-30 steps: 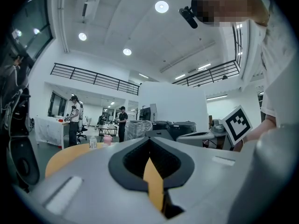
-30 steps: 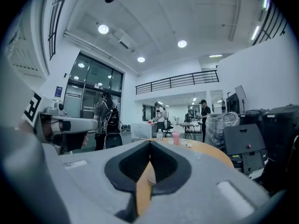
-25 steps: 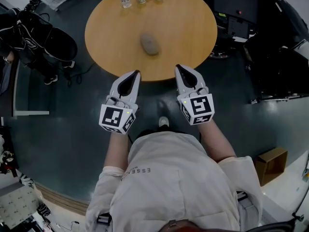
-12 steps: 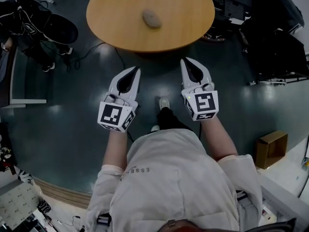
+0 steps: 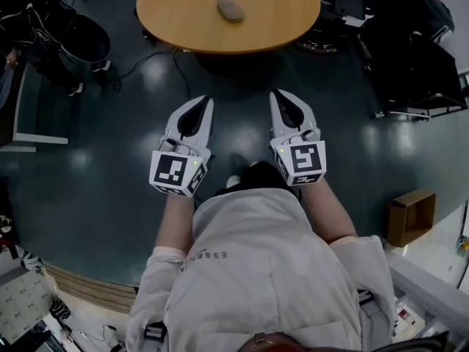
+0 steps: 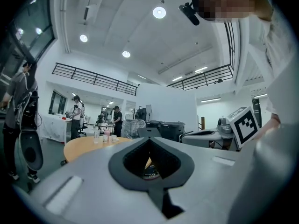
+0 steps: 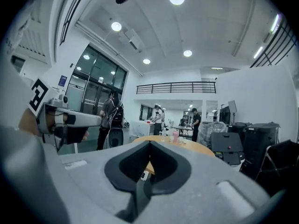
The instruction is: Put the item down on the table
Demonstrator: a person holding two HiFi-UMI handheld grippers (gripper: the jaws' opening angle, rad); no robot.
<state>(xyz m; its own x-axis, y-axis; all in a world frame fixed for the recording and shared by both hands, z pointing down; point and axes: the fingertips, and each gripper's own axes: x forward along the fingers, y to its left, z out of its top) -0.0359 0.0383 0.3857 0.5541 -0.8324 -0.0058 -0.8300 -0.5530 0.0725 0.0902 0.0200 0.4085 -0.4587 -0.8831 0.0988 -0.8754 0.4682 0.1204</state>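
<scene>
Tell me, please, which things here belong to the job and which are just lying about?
Job: grey item, round table, left gripper, right gripper.
Lying about: cardboard box, bottle, cups.

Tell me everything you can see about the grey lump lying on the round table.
The grey lump is a small rounded oval, dull grey-brown and matt, like a stone or a potato; which, I cannot tell. It lies flat and alone near the middle of the visible part of the round wooden table. Only the tabletop touches it.
</scene>
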